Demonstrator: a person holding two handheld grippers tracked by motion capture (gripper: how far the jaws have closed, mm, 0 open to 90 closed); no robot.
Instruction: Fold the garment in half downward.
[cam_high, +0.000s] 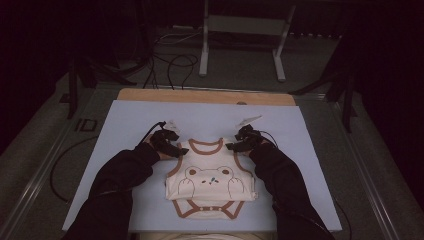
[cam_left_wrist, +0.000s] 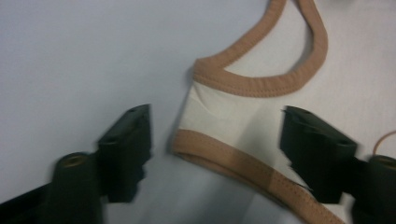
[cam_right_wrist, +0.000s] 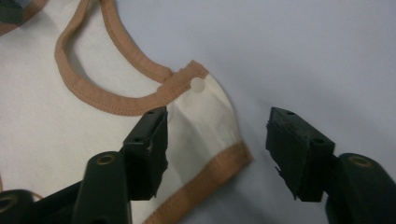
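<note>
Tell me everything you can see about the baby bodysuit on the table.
The baby bodysuit is cream cloth with tan binding at neck, armholes and leg openings, and a bear face printed on the front. It lies flat on the pale blue mat, bottom part folded up. The left gripper and right gripper each straddle a shoulder strap, jaws apart.

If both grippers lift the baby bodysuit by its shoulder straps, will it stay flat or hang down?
The bodysuit is thin cloth lying folded on the blue mat, so it would probably sag and unfold when lifted. It looks light for its size. The right shoulder strap already wrinkles, so it likely bunches between the fingers.
</note>
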